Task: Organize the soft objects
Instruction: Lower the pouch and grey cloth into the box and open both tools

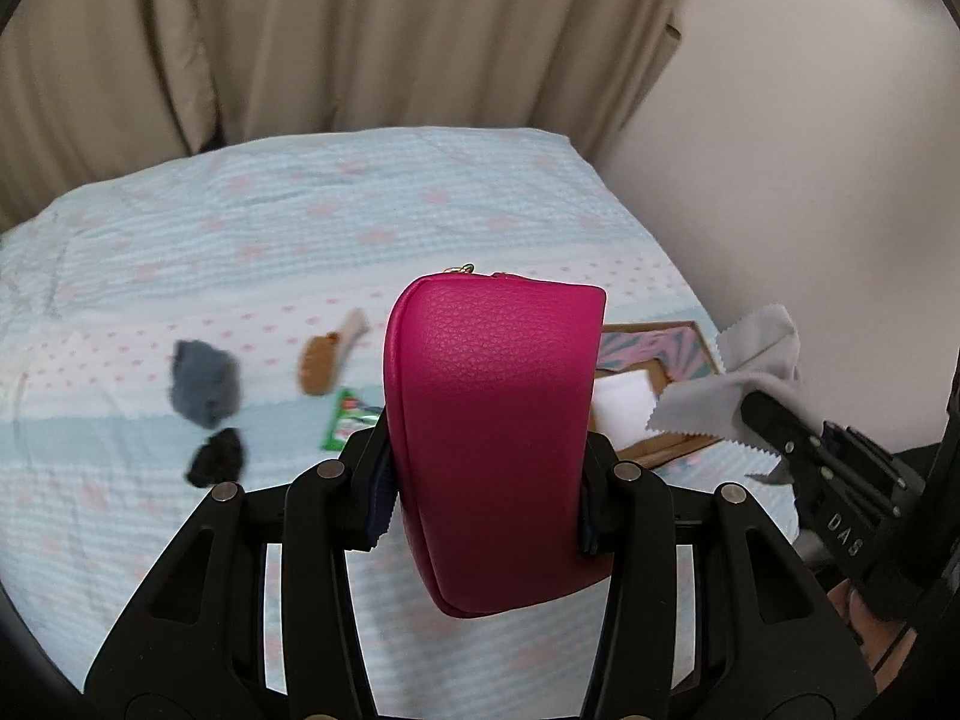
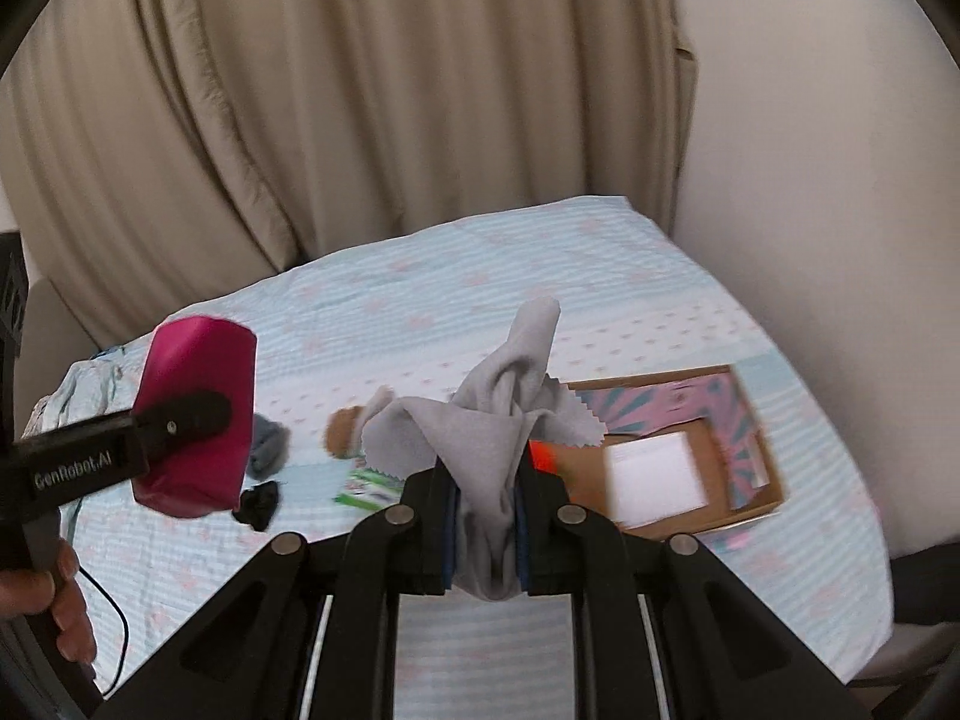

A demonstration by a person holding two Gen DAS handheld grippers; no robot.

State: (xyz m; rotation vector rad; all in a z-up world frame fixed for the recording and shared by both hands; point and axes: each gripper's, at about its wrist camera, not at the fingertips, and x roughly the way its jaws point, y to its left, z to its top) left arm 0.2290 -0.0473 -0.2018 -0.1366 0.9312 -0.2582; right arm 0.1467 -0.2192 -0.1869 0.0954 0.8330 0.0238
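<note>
A pink pouch [image 1: 492, 438] is clamped across its width by the left gripper [image 1: 489, 468], a grey cloth [image 2: 489, 456] is pinched by the right gripper [image 2: 486, 516]; both are held clear above the bed [image 1: 180, 240], presumably for the box [image 2: 690, 462] at three o'clock.

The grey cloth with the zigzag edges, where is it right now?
The grey cloth is pinched in the right gripper, held up above the bed, just left of the cardboard box.
</note>
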